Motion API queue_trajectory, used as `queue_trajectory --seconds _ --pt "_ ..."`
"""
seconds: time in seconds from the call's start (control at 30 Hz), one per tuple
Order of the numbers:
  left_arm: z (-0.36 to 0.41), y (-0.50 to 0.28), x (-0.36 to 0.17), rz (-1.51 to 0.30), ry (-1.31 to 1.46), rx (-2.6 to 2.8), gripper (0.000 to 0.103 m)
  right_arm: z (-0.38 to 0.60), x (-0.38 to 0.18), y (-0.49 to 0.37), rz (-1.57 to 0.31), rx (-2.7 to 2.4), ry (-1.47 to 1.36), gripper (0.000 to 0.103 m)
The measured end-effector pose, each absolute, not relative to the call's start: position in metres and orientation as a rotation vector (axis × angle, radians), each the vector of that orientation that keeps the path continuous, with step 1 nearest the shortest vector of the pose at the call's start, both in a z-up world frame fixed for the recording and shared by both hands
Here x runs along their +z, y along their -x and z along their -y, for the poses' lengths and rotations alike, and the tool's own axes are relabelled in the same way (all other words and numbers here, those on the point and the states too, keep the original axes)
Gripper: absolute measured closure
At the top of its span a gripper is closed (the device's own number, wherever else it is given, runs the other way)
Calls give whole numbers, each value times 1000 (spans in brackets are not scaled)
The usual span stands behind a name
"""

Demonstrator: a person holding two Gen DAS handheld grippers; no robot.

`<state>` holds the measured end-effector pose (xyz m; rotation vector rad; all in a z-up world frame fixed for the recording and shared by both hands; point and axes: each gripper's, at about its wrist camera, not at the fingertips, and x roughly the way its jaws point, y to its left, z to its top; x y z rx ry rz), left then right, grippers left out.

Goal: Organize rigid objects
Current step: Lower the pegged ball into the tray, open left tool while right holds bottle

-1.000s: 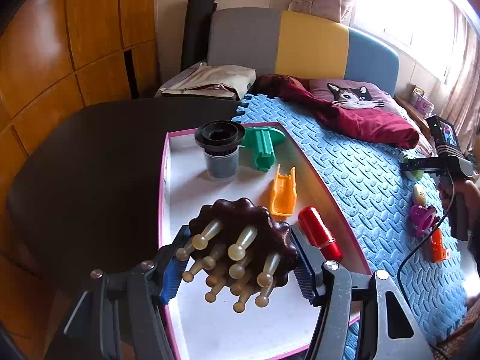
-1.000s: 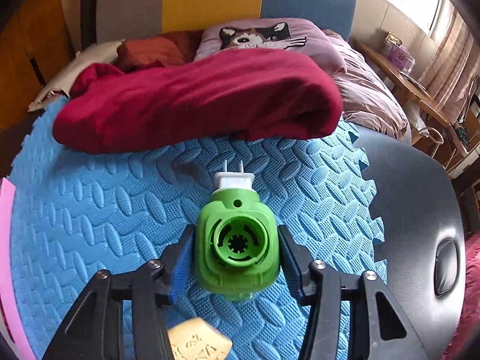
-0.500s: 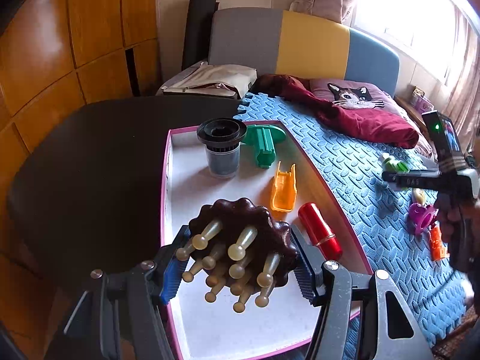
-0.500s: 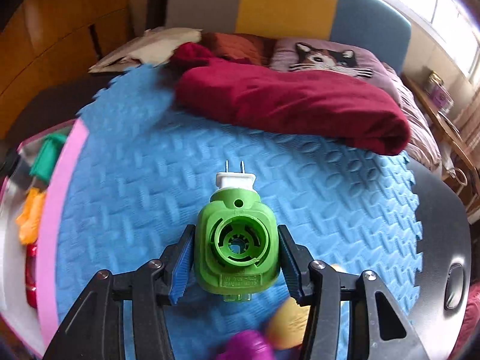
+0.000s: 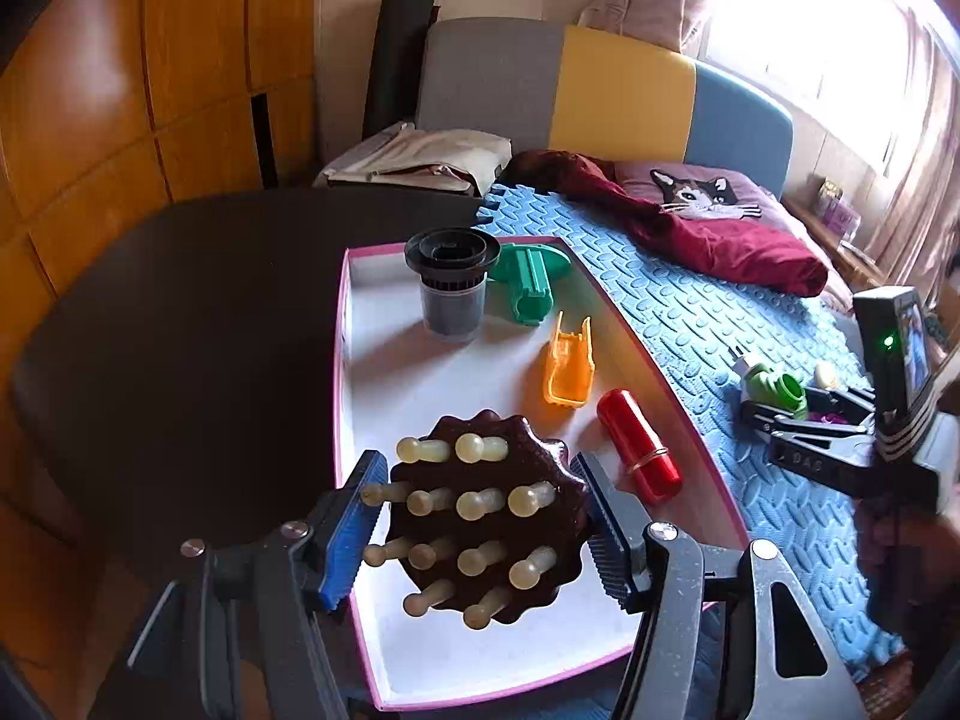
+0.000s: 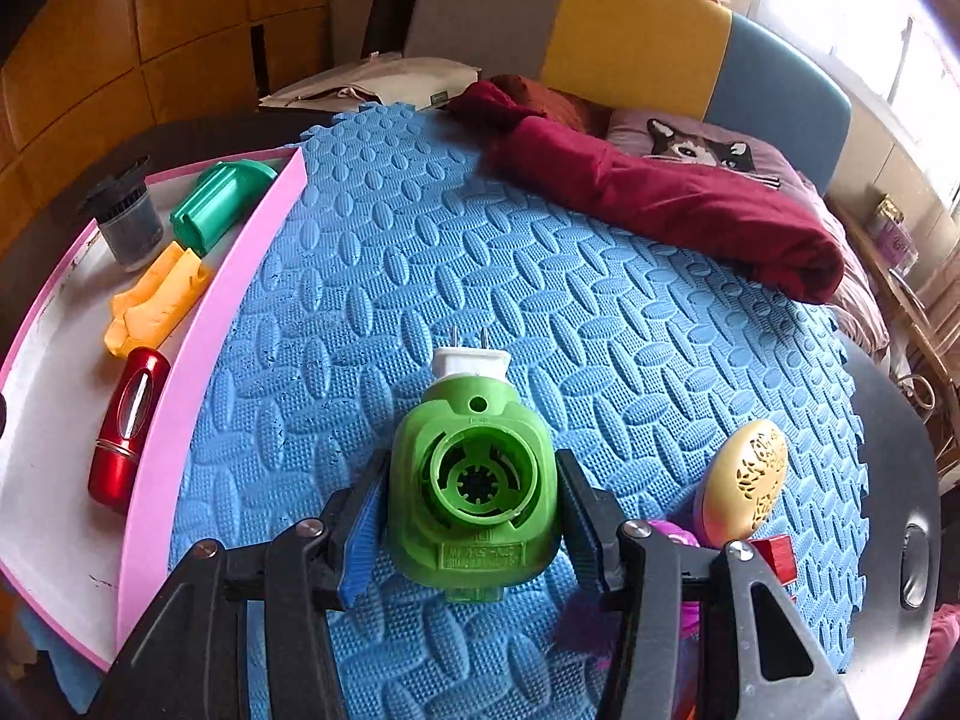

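Evidently both loads are bound for the pink tray (image 5: pixel 636 336): left gripper (image 5: pixel 480 525) jaws clamp the brown massager (image 5: pixel 486 516) above it, right gripper (image 6: pixel 468 510) jaws pinch the green plug-in (image 6: pixel 474 480) w/ prongs fwd, over the blue mat (image 6: pixel 540 300).

The left gripper (image 5: pixel 477 525) points forward and slightly down, its blue-padded jaws closed on the sides of a brown massage brush (image 5: pixel 486 516) with the brush's pegs facing the camera. The right gripper (image 6: pixel 471 498) is level and low, its jaws clamped on the flanks of a green plug-in device (image 6: pixel 471 480). From the left wrist view it sits well off to the right.
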<state>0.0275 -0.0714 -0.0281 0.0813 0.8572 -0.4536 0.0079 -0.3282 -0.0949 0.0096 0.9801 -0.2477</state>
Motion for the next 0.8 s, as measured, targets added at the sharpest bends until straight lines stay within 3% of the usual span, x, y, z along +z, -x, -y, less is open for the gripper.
queue_trajectory --seconds 0.4,0.8 --pt "48 -54 -21 -885 97 -460 40 328 -96 -5 -948 -235 15 50" --pt "90 -106 -41 -902 54 -442 40 327 -96 -3 -931 -230 24 50"
